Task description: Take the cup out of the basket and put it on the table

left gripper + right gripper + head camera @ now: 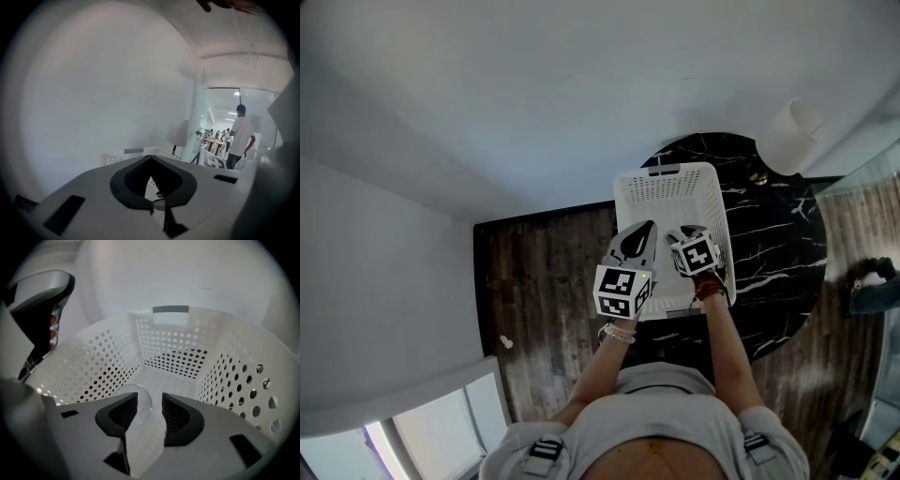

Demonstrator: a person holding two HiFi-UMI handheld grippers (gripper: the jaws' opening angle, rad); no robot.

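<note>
A clear cup [140, 401] lies on its side on the floor of the white perforated basket [93, 366]. My right gripper [150, 409] reaches down into the basket [670, 183] and is open; the cup sits between its pads, close to the left pad [123, 414], and neither pad presses on it. In the head view the right gripper [687, 232] hides the cup. My left gripper [645, 230] hovers over the basket's near left rim. Its jaws [151, 159] meet at the tips with nothing held, so it is shut.
The basket stands on a round black marble table [778, 234], with a white lamp [792, 136] at the table's far side. Dark wood floor [544, 281] lies to the left and a white wall behind. A person [241, 136] stands far off in the left gripper view.
</note>
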